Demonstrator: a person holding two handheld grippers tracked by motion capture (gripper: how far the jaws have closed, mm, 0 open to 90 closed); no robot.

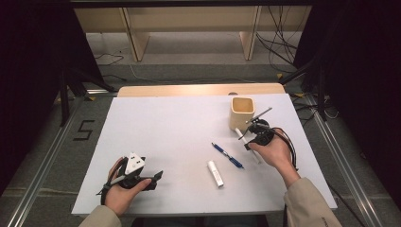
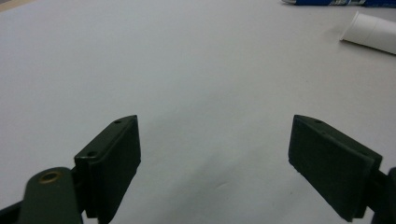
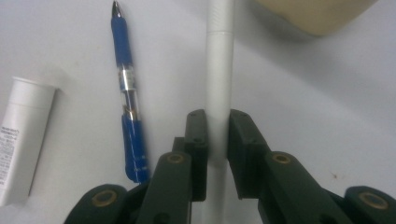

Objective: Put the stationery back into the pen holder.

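At centre right of the high view, a white pen (image 3: 219, 74) is being pinched near one end by the right gripper (image 3: 218, 135), beside the beige cup (image 1: 242, 112). The pinch is being judged adequate; the pen should be kept steady and tipped upright over the cup mouth. The pen is appearing slim, smooth and matte white. At lower left, the left gripper (image 2: 215, 163) is being held spread and empty.

The right gripper (image 3: 218, 140) is clamped on a white pen (image 3: 219, 79) that runs straight up between its black jaws. Left of it a blue pen (image 3: 128, 102) and a white tube (image 3: 21, 135) lie on the pale worktop (image 3: 303, 102), and a beige cup (image 3: 313, 14) sits at the top edge.
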